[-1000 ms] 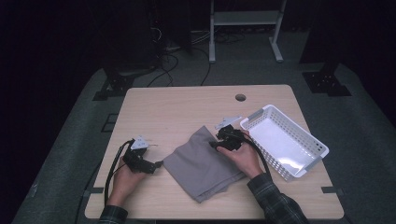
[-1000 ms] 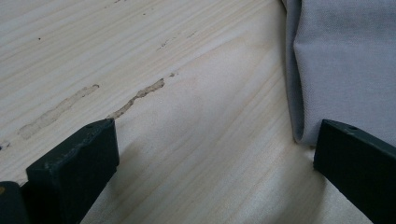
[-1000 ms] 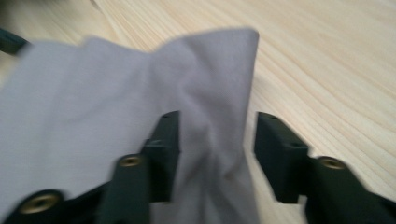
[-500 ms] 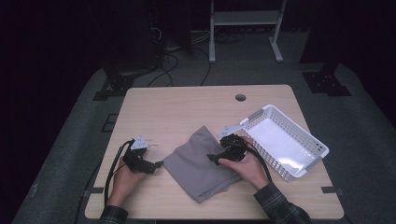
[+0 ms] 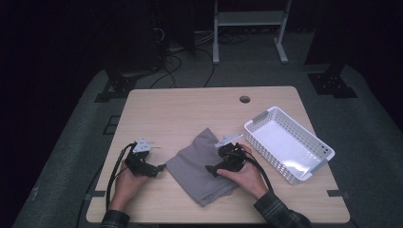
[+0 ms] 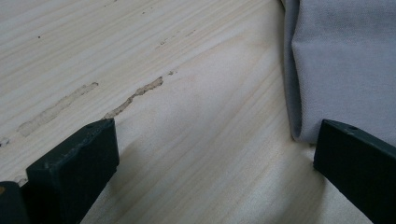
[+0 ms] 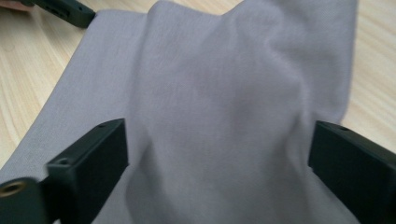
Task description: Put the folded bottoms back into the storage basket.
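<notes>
My right hand-held gripper lay over the folded grey cloth in the middle of the tabletop, and its jaws had just been opening; they stood wide apart with a raised hump of cloth between them, unpinched. The high view set that cloth beside a white basket. The right gripper view caught the tip of my left hand-held gripper at the cloth's far edge. The left gripper view showed its jaws apart over bare wood, one jaw just beside the cloth's fold.
</notes>
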